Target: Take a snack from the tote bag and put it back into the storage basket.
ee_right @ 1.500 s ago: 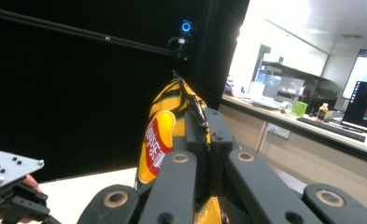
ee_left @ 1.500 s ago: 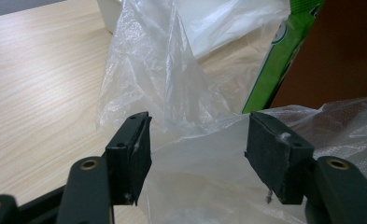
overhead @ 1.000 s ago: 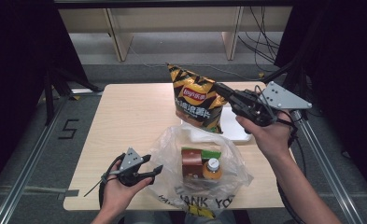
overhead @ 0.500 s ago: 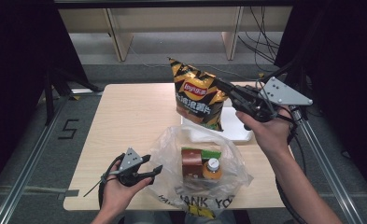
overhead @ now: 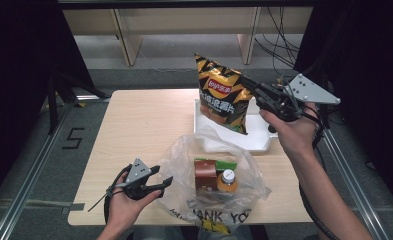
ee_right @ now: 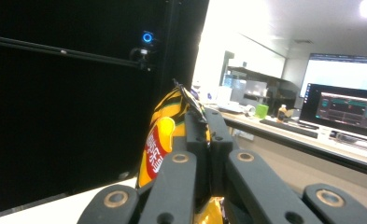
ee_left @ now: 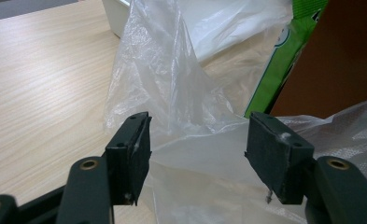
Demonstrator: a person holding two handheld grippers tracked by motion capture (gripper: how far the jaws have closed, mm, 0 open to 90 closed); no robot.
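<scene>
Jaws of the left gripper [overhead: 160,181] stand well apart near the bench's front left edge, level and pointing toward the clear plastic bag [overhead: 184,155]. In the left gripper view [ee_left: 195,149] the bag's crumpled film lies between the two black pads, and neither pad presses on it. The left hand [overhead: 124,207] comes in from the front edge, wrist low, fingers wrapped round the gripper's body.

Inside the bag, at the middle of the front edge, stand a brown and green carton [overhead: 206,172] and a small bottle with a white cap [overhead: 226,180], side by side.

Behind the bag, a white tray [overhead: 261,142] sits toward the bench's back right corner.

Over the tray hangs the chip bag [overhead: 223,97], upright, lifted clear of the bench. The right gripper [overhead: 251,89] is clamped tight on its right edge; in the right gripper view [ee_right: 202,126] the jaws pinch the crimped seam. The right hand [overhead: 294,130] is raised above the right edge, forearm sloping up from the front.
</scene>
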